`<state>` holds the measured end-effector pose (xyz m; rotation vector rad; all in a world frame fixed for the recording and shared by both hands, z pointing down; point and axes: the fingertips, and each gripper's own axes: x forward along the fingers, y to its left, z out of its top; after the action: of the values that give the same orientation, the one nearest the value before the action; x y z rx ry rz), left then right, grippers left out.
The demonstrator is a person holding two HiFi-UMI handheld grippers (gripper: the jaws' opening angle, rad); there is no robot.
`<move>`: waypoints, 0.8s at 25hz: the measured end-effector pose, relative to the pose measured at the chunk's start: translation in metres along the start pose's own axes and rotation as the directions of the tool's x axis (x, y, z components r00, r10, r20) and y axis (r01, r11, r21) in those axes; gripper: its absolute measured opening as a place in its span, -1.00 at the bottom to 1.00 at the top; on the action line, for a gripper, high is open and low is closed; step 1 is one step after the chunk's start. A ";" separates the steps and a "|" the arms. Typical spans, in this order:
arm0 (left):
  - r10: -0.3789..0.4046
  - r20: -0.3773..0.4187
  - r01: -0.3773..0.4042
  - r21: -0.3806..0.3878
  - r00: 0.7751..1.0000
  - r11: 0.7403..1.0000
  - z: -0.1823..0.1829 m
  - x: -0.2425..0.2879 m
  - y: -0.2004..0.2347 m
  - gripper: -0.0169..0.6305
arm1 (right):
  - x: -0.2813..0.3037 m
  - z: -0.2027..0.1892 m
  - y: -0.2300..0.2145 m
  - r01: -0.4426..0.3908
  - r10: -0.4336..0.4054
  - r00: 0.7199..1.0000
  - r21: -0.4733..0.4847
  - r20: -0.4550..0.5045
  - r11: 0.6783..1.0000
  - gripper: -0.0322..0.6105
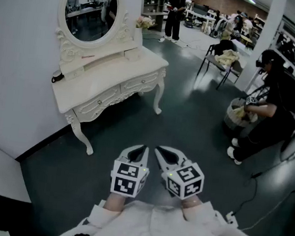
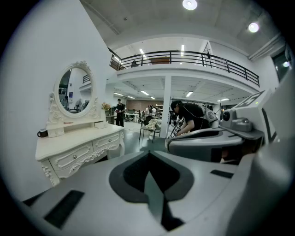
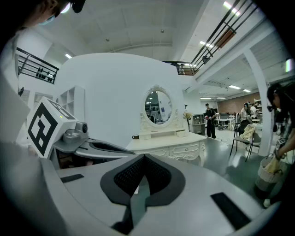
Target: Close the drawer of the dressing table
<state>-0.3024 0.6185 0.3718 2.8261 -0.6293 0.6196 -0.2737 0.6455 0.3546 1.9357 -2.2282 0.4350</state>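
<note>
Currently: white carved dressing table (image 1: pixel 109 81) w/ oval mirror (image 1: pixel 91 9) stands ahead-left of both grippers, well apart from them, its back to the white wall (image 1: pixel 15 73). Its two front drawers (image 1: pixel 140 82) look near flush; can't tell which one is out. Step in hand, as judged: approach, contact not yet made. Left gripper (image 1: pixel 139 153) and right gripper (image 1: pixel 165 155) sit side by side, jaws together, nothing btwn them. Next move calls for advancing, finding the proud drawer front and pushing it square w/ closed tips. Dark floor (image 1: pixel 135 129) ahead gives room. Curved front leg (image 1: pixel 81 134) is the nearest edge. Folding chair (image 1: pixel 220 62) and bent-over person (image 1: pixel 273 103) are off right, well apart.
</note>
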 end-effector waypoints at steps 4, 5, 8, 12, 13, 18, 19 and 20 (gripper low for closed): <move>-0.005 0.000 0.005 0.000 1.000 1.000 0.003 0.005 0.005 -0.93 | 0.009 -0.002 -0.008 0.013 -0.013 1.000 -0.007 -0.005 1.000 -0.88; -0.004 0.000 0.004 -0.002 1.000 1.000 0.003 0.006 0.007 -0.93 | 0.011 -0.002 -0.008 0.012 -0.012 1.000 -0.007 -0.006 1.000 -0.88; -0.003 -0.004 0.003 -0.014 1.000 1.000 0.001 0.007 0.013 -0.93 | 0.013 -0.004 -0.008 0.015 -0.015 1.000 -0.022 -0.007 1.000 -0.88; -0.005 0.004 0.005 -0.017 1.000 1.000 0.004 0.008 0.016 -0.93 | 0.012 0.000 -0.009 0.024 -0.024 1.000 -0.029 -0.002 0.999 -0.88; -0.008 0.000 0.008 -0.015 1.000 1.000 0.004 0.008 0.016 -0.93 | 0.012 0.000 -0.009 0.030 -0.030 1.000 -0.025 -0.005 0.999 -0.88; -0.028 -0.010 0.029 0.051 1.000 0.998 -0.002 0.009 0.014 -0.92 | 0.014 0.002 -0.012 0.039 -0.041 0.998 0.041 0.045 0.998 -0.88; -0.031 -0.008 0.031 0.061 0.999 0.998 -0.002 0.010 0.014 -0.92 | 0.015 0.004 -0.012 0.029 -0.033 0.997 0.056 0.065 0.998 -0.88; -0.033 -0.007 0.033 0.060 0.999 0.998 -0.003 0.012 0.016 -0.92 | 0.016 0.006 -0.012 0.018 -0.023 0.996 0.067 0.081 0.998 -0.88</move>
<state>-0.3005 0.6008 0.3805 2.8828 -0.5715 0.6515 -0.2637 0.6272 0.3548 2.0428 -2.2687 0.4407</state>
